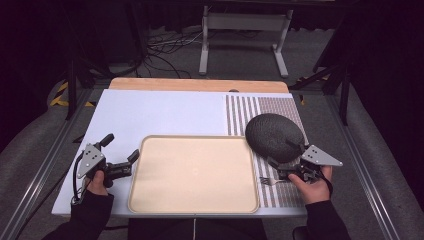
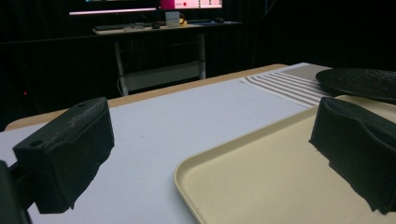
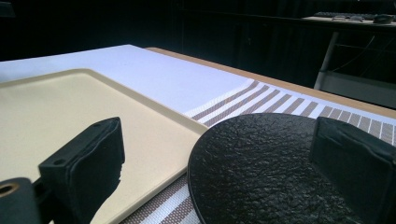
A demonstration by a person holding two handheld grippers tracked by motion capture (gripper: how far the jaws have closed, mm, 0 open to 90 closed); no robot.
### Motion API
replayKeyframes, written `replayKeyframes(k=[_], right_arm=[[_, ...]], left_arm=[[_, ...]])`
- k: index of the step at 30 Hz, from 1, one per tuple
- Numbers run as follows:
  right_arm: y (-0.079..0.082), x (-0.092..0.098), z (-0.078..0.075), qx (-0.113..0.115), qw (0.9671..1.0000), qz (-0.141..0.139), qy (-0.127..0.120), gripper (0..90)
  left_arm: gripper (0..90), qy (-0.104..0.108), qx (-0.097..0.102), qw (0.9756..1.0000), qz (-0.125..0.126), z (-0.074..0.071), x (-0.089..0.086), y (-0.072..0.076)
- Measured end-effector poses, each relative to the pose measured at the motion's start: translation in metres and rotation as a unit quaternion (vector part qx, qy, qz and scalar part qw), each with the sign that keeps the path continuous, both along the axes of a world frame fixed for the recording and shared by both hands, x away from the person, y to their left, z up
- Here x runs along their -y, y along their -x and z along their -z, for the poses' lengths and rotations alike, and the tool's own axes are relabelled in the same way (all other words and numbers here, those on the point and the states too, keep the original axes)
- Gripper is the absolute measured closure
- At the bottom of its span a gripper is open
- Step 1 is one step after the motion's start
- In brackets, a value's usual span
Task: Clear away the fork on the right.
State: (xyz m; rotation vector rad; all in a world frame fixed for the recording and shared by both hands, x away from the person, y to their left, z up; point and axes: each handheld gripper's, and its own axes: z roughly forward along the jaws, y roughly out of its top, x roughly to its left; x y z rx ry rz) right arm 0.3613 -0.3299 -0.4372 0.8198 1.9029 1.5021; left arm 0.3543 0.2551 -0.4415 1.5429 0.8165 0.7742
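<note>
A beige tray (image 1: 195,172) lies at the near middle of the table. To its right, a black rough-surfaced plate (image 1: 275,136) rests on a striped placemat (image 1: 287,107). My left gripper (image 1: 120,148) hovers at the tray's left edge, open with nothing in it. In the left gripper view, the tray's corner (image 2: 261,177) lies between the jaws and below them. My right gripper (image 1: 282,154) sits at the plate's near edge, open. In the right gripper view, the plate (image 3: 261,168) spreads out between its fingers (image 3: 88,158). A silver fork (image 1: 267,181) lies on the mat, partly under the right gripper.
A white cover (image 1: 160,112) spans the table, with a wooden strip (image 1: 200,85) along the far edge. Beyond the table stand a white desk frame (image 1: 245,40) and floor cables (image 1: 165,50). Metal rails (image 1: 45,170) run along both sides.
</note>
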Motion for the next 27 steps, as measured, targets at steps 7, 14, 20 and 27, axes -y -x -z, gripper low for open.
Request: replayKeyframes(k=[7,14,20,27], right_arm=[[0.0,0.001,0.0,0.003,1.0,0.0,-0.002,4.4],[0.0,0.001,-0.001,0.003,1.0,-0.001,-0.002,4.4],[-0.001,0.002,-0.002,0.001,0.9999,-0.004,-0.015,4.4],[-0.004,0.001,-0.01,-0.004,0.9998,-0.018,0.0,4.4]], left_arm=[[0.2,-0.001,0.002,1.0,-0.001,0.0,0.001,0.0],[0.2,-0.004,0.001,1.0,-0.001,0.0,0.0,0.001],[0.2,-0.003,-0.001,1.0,-0.001,0.0,0.001,0.0],[0.2,-0.006,-0.002,1.0,0.0,0.0,0.001,0.0]])
